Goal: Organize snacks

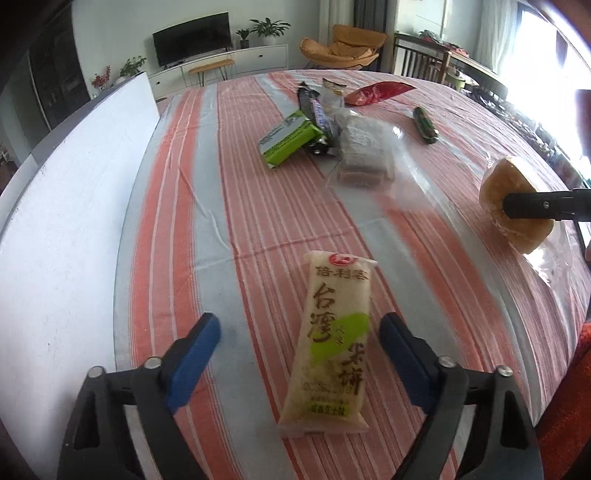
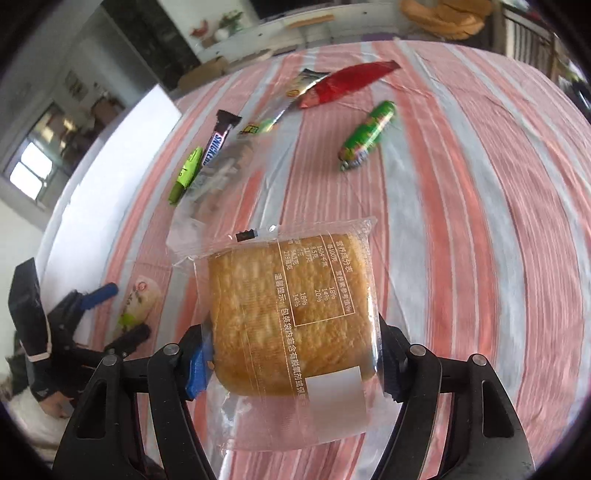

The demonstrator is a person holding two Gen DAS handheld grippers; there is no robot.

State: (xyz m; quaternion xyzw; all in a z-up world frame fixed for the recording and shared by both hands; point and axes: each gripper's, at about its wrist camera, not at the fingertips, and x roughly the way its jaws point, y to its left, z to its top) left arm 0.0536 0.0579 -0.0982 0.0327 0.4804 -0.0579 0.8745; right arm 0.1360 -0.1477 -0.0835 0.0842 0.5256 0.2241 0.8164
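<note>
Two tools are working over a surface [image 1: 258,206] draped in a cloth of coral-red and pale grey-blue stripes. The left tool [image 1: 301,341] is hovering with its blue-padded fingers [image 1: 192,354] spread wide, and a pale rice cracker packet [image 1: 332,347] is lying flat between them near the surface's near edge, touching neither pad; its wrapper is showing large Chinese characters, 台湾米饼, over a green splash, with a red round logo at the top. The right tool [image 2: 291,350] is clamping a bread bun [image 2: 291,317] in a clear wrapper, holding it above the cloth near the right edge; the wrapper is carrying a printed Chinese nutrition table with figures such as 18%, 14% and 20%, plus a blank white label patch.

Toward the middle of the surface a loose pile is lying: a Snickers bar [image 2: 218,142], a lime-green packet [image 1: 290,138], a clear bag of brownish wafers [image 1: 364,151] and a beige pouch [image 1: 332,90]. A red foil packet [image 2: 347,83] is sitting near the far edge, and a green sausage stick [image 2: 365,136] is lying apart to the pile's right.

A white board [image 1: 74,206] is standing along the left edge. Beyond the surface, a dark television [image 1: 192,37] is resting on a white cabinet beside potted plants [image 1: 267,27], and an orange lounge chair [image 1: 345,46] is sitting by a bright window.
</note>
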